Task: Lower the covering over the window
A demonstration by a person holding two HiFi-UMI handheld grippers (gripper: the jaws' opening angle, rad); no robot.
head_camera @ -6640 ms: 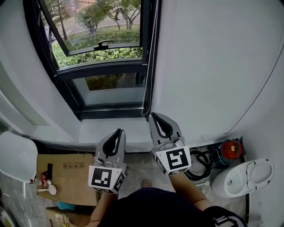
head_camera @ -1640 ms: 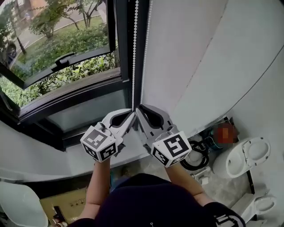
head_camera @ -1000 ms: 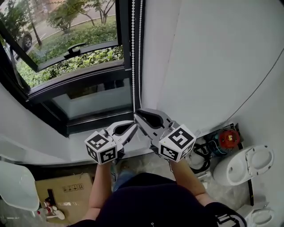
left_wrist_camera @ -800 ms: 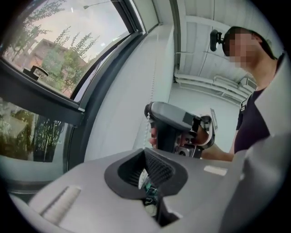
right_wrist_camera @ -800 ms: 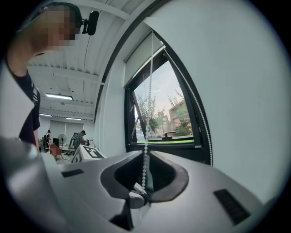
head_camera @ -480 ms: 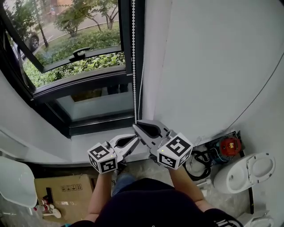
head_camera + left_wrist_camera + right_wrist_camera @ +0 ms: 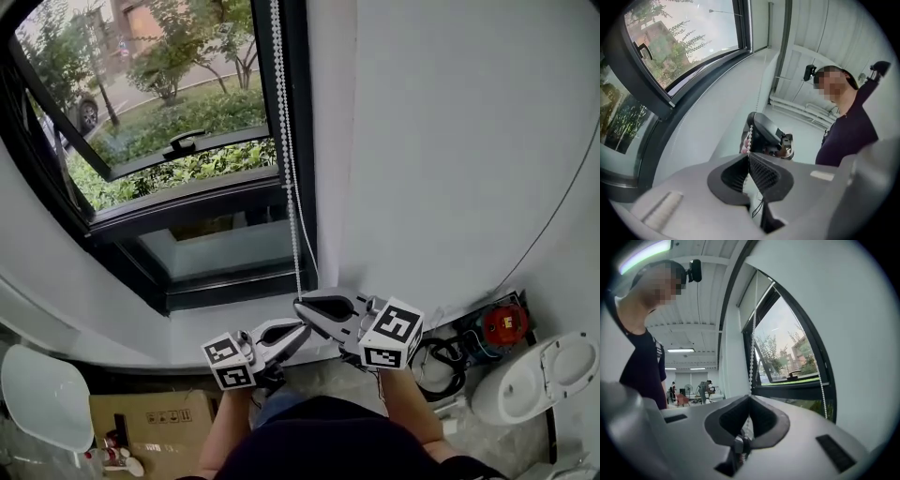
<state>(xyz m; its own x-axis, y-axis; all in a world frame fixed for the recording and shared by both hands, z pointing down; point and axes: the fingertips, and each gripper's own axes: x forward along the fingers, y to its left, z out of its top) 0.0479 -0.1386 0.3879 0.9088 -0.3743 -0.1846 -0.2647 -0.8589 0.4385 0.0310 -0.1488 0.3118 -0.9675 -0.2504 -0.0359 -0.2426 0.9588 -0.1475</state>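
A white bead chain [image 7: 286, 159] hangs down the black frame at the right edge of the window [image 7: 178, 150]. Both grippers meet at its lower end, just above the white sill [image 7: 187, 328]. My right gripper [image 7: 300, 304] is shut on the chain, and my left gripper [image 7: 302, 328] is shut on it just below. In the left gripper view the beads [image 7: 749, 138] run straight into the closed tips of the left gripper [image 7: 748, 154]. In the right gripper view the chain [image 7: 753, 348] rises from the closed tips of the right gripper [image 7: 750, 397]. A second strand [image 7: 820, 390] hangs by the frame. No covering shows over the glass.
The window's sash is tilted open outward, with a black handle [image 7: 187, 143]. A white wall [image 7: 450, 141] stands to the right. On the floor are a toilet [image 7: 553, 375], a red device [image 7: 506, 323] with black cables [image 7: 441, 361], a cardboard box [image 7: 150, 417] and a white seat [image 7: 37, 394].
Both grippers, still shut on the bead chain, have come down and nearer to the person's body. The left one has rolled a little.
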